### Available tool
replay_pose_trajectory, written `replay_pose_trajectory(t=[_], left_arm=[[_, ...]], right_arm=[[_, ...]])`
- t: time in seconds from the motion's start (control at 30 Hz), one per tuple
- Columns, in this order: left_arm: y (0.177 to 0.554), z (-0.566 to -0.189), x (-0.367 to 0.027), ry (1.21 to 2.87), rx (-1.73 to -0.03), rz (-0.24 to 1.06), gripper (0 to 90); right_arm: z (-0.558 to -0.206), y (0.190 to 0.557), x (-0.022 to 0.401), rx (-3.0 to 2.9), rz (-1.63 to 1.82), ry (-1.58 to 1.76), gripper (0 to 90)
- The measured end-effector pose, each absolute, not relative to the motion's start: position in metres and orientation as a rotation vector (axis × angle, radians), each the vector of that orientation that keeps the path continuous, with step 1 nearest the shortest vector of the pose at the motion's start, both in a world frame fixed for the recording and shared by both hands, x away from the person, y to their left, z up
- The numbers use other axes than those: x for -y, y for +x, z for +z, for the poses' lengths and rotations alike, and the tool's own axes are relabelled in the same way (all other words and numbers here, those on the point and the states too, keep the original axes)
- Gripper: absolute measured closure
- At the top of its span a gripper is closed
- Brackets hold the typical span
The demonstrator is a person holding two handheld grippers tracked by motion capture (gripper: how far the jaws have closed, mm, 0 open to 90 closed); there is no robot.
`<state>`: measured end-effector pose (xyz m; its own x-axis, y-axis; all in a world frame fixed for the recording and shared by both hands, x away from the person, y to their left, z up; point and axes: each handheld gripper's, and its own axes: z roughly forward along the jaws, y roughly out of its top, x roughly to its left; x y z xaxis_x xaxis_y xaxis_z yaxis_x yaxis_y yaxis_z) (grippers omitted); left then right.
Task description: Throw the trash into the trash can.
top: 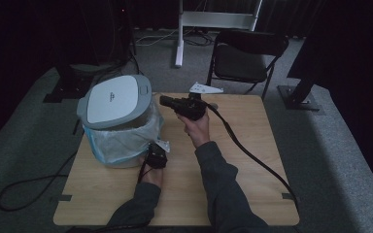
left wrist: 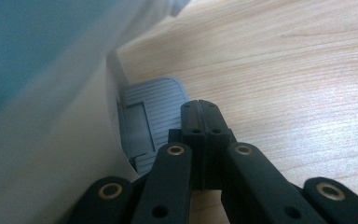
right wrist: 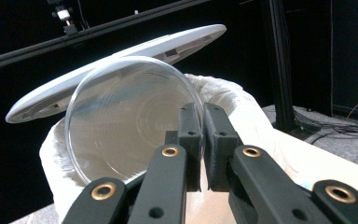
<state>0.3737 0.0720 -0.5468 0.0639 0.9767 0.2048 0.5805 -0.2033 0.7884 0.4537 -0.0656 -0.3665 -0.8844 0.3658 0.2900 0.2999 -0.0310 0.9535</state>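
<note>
Raised lid [top: 114, 99] — bin mouth [right wrist: 223, 93] open

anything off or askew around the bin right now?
Nothing spilled or damaged. The bin stands upright on the table, its lid raised at a tilt with the liner bag folded over the rim. The right gripper pinches a clear plastic cup sideways by its rim; the left gripper is at the pedal.

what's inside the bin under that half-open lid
A white liner bag lines the bin and folds over its rim. The raised lid and the clear plastic cup pinched in the right gripper block the inside, so any contents stay hidden.
</note>
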Motion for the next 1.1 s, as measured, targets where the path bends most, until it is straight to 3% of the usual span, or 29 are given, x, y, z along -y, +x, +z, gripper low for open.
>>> replay_pose_trajectory(t=[0.27, 1.1], left_arm=[[0.374, -0.543, -0.078, 1.917, -1.468, 1.064, 90.0], [0.373, -0.542, -0.079, 1.906, -1.474, 1.066, 90.0]], right_arm=[[-0.360, 0.451, 0.048, -2.182, 2.071, 0.696, 86.7], [-0.360, 0.446, 0.016, -2.226, 2.021, 0.657, 86.7]])
